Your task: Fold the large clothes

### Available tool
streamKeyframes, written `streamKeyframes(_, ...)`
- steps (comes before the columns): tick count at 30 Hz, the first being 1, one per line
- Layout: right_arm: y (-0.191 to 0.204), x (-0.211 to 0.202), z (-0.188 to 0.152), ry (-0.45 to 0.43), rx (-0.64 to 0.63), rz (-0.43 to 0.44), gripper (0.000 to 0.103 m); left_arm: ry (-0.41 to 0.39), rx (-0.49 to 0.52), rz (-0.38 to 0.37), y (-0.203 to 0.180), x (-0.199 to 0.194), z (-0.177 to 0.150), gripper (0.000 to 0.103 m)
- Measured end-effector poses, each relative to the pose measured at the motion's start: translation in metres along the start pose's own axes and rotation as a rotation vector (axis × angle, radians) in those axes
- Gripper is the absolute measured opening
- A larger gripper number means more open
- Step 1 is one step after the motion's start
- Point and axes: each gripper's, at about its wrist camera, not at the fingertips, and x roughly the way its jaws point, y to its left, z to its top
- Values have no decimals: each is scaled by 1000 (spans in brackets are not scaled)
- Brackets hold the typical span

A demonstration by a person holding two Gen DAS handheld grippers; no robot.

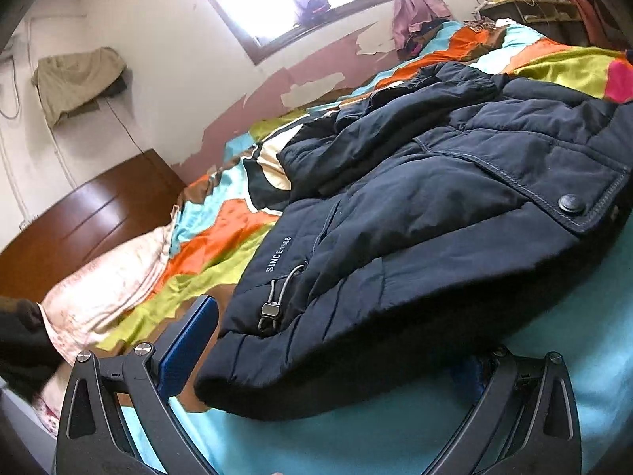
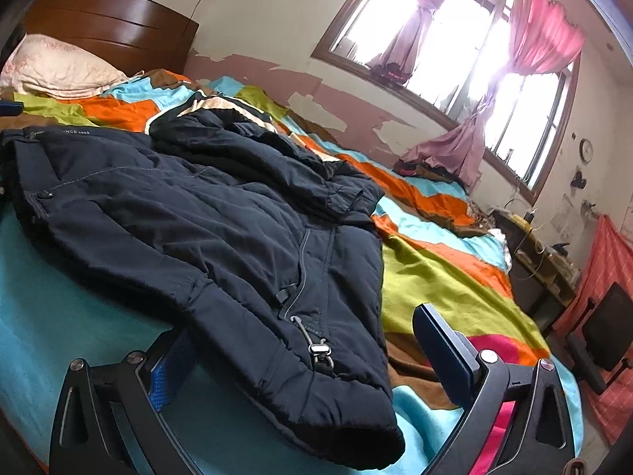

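**Two open grippers at the hem, one corner each**

Both grippers stand released, jaws spread wide with the jacket's hem lying between the fingers but nothing yet clamped. The jacket [image 1: 415, 206] lies spread on the bed [image 1: 356, 435], dark navy and padded, its bottom edge nearest the cameras and its upper part bunched further up towards the wall. Beneath it is a teal blanket at the near edge and a striped quilt [image 1: 221, 229] beyond.

The left gripper [image 1: 328, 380] straddles the hem corner by the drawcord toggle [image 1: 269, 310] and the "SINCE" print. Its left finger is in plain view beside the fabric; the right one is mostly hidden under the hem. The right gripper [image 2: 308, 360] straddles the opposite corner, near the other toggle [image 2: 318, 350], with one finger tucked under the fabric and the other standing free over the quilt.

The step in hand looks like taking the hem so as to fold it up over the body. To do that well:

- Push each gripper in further before closing, so the pads bite the full padded thickness, both layers, not just the outer shell.
- Keep the toggles and cords out of the bite; a hard lump there would probably let the cloth slip.
- Close both sides at matching spots, then lift level so the hem stays straight.
- Smooth the bunched upper part first if the fold is to lie flat.

A pillow [image 2: 59, 69] rests by the headboard, well apart from the work.
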Motion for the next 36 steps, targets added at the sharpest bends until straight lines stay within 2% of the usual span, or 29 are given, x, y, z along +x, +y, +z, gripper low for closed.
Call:
streamKeyframes(5, 11, -1, 0, -40, -69, -104, 102, -23, 10, 9, -4, -3, 3, 99)
streamKeyframes(7, 15, 0, -1, -54, -86, -120, 100, -11, 2, -47, -4, -3, 2, 78)
streamKeyframes(8, 15, 1, -1, -51, -88, -92, 87, 3, -7, -85, -4, -1, 3, 72)
streamKeyframes(9, 15, 3, -1, -41, -87, -55, 68, 12, -11, -108, -5, 0, 3, 60)
streamKeyframes(10, 17, 6, -1, -23, -86, -17, 59, 18, -12, -125, -7, 0, 4, 54)
streamKeyframes(11, 20, 7, -1, -14, -91, -1, 44, 19, -7, -119, -8, 1, 6, 54)
streamKeyframes(13, 26, 8, -2, -4, -109, 33, 25, 16, -13, -110, -8, 0, 7, 46)
streamKeyframes(15, 30, 6, -2, -12, -122, 28, 23, 27, -38, -106, -4, 1, 8, 37)
streamKeyframes(17, 28, 5, 0, -13, -91, 56, 18, 29, -71, -115, 0, 0, 9, 29)
streamKeyframes(18, 25, 5, 1, -5, -65, 75, 16, 31, -85, -116, 1, -1, 9, 23)
streamKeyframes(22, 20, 2, 6, 9, 6, 131, 11, -3, -141, -138, 9, -10, 12, 13)
streamKeyframes(29, -3, -32, 18, -128, 105, 140, 10, -111, -188, -58, 15, -55, 19, 8)
streamKeyframes(33, -19, -56, 17, -154, 164, 157, 9, -117, -216, -79, 16, -84, 19, 7)
streamKeyframes(36, -32, -82, 11, -197, 216, 190, 9, -139, -300, -137, 24, -114, 15, 7)
